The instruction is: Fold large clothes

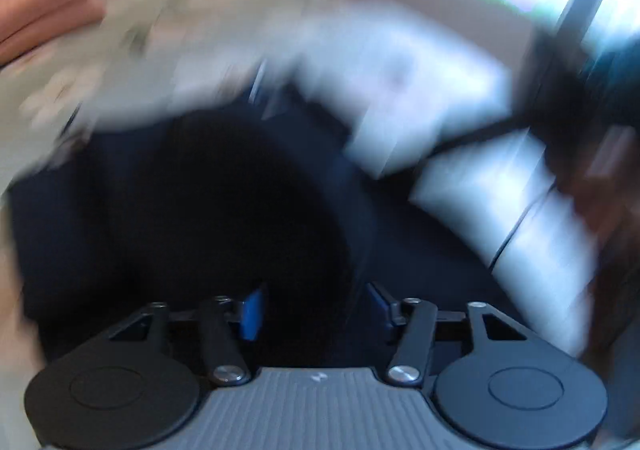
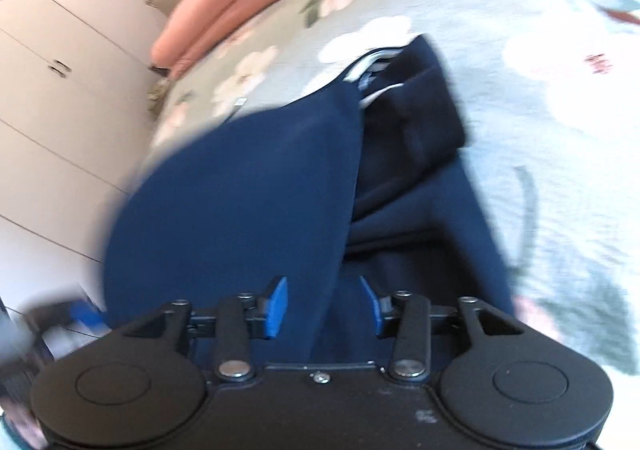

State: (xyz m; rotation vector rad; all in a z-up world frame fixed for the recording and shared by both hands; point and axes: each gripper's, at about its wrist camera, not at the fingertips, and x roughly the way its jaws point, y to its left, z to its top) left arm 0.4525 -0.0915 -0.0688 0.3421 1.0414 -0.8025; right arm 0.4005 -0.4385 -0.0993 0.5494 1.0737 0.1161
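A bed with a floral bedspread (image 2: 520, 98) fills the scene, a pink pillow (image 2: 228, 6) lying near white wardrobe doors (image 2: 60, 90). The navy garment (image 2: 240, 190) is spread on it. The right gripper (image 2: 323, 302) is parted, with cloth between its pads; the left gripper (image 1: 316, 310) is also parted above blurred dark fabric. The edges should be aligned before release. No writing can be read.

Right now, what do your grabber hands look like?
Both match: the left gripper and right gripper have bright blue finger pads, black jointed links with silver bolts, and two round black discs. The left body looks ribbed grey, the right plain black.
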